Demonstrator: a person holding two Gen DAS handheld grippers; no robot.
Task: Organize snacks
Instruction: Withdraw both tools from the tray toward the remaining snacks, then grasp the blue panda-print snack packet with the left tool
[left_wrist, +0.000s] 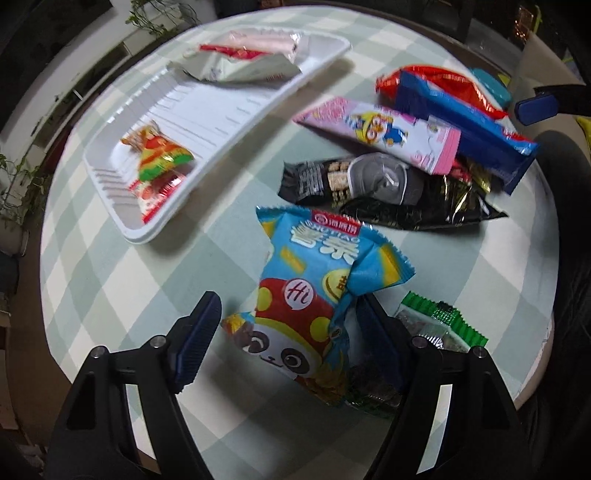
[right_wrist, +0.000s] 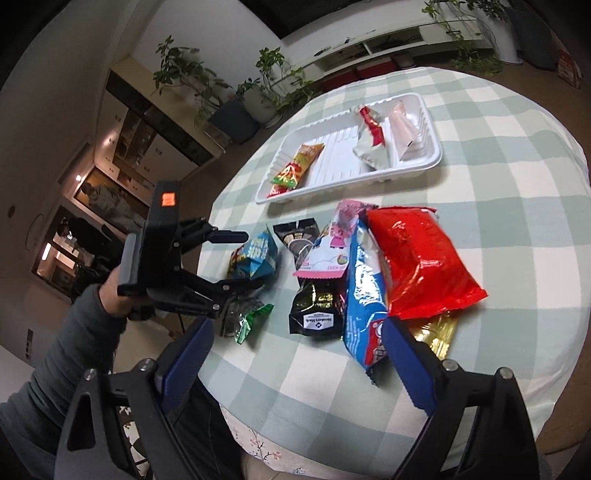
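A light blue snack packet (left_wrist: 306, 280) with a panda print stands between the fingers of my left gripper (left_wrist: 290, 301). The right finger touches it, while a strip of tablecloth shows beside the left finger, so the jaws are open around it. The right wrist view shows that left gripper (right_wrist: 253, 258) straddling the same packet (right_wrist: 258, 254) at the table's left edge. My right gripper (right_wrist: 295, 358) hangs open over the near edge, with a long blue packet (right_wrist: 360, 295) just ahead of its right finger. The white tray (left_wrist: 221, 122) holds three packets.
Loose on the checked cloth lie a pink cartoon packet (left_wrist: 380, 133), a red bag (right_wrist: 417, 258), black packets (left_wrist: 369, 181) and a green-edged packet (left_wrist: 439, 321). In the tray (right_wrist: 340, 162), a colourful packet (left_wrist: 159, 166) lies apart from two others. A sleeve (right_wrist: 66, 354) is at left.
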